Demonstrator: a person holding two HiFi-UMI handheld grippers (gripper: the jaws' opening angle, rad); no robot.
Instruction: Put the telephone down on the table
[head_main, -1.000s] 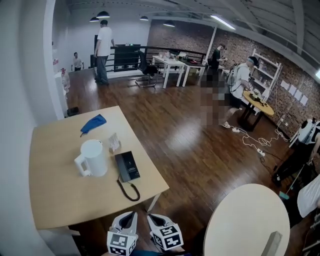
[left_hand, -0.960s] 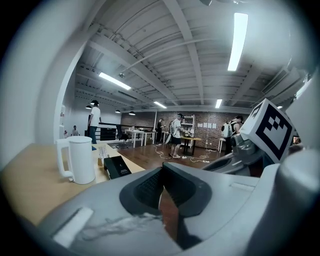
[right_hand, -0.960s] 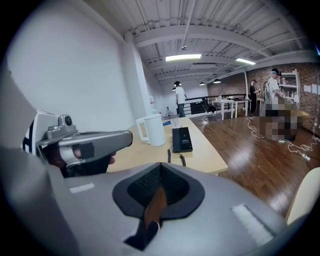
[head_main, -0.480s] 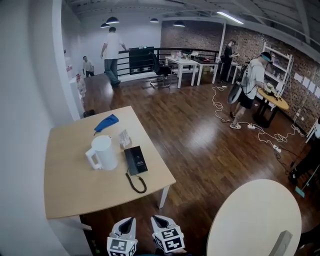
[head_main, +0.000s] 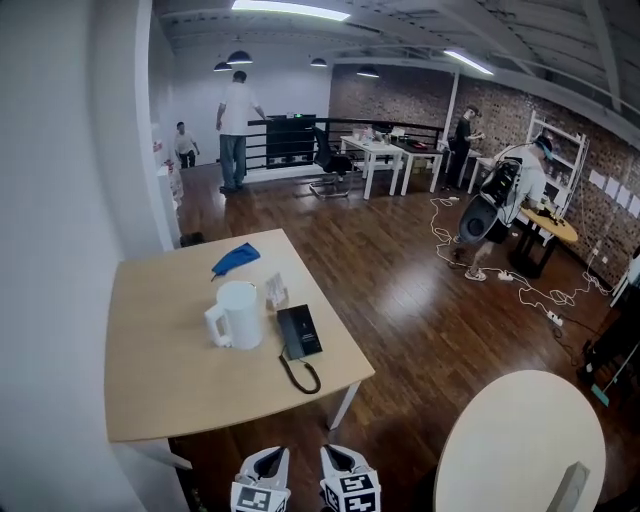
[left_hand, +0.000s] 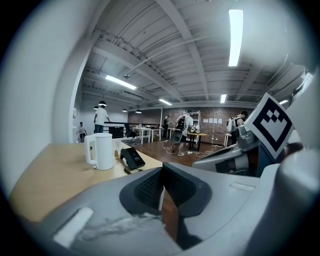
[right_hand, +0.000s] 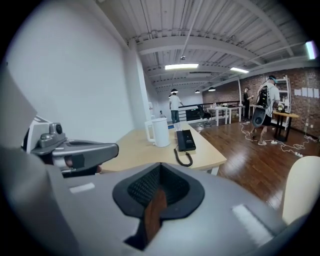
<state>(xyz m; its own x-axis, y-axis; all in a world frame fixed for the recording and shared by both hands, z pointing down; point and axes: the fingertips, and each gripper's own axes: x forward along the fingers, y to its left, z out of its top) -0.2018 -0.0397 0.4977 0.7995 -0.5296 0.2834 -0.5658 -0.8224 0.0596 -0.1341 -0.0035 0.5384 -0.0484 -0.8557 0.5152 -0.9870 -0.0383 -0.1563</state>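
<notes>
The black telephone (head_main: 298, 331) lies flat on the light wooden table (head_main: 170, 370), near its right front corner, with the coiled cord (head_main: 305, 378) looped toward the edge. It also shows in the left gripper view (left_hand: 132, 157) and in the right gripper view (right_hand: 186, 140). My left gripper (head_main: 268, 462) and right gripper (head_main: 335, 460) sit side by side at the bottom edge, short of the table and apart from the telephone. Both are shut with nothing between the jaws, as the left gripper (left_hand: 161, 187) and right gripper (right_hand: 157, 192) show in their own views.
A white jug (head_main: 238, 314) stands left of the telephone, with a small clear holder (head_main: 276, 291) and a blue cloth (head_main: 235, 258) behind. A round white table (head_main: 520, 440) is at lower right. People stand far off across the wooden floor.
The head view has shifted: the table with the telephone now lies further right and lower in the picture. Both grippers stay together at the bottom edge, shut and empty.
</notes>
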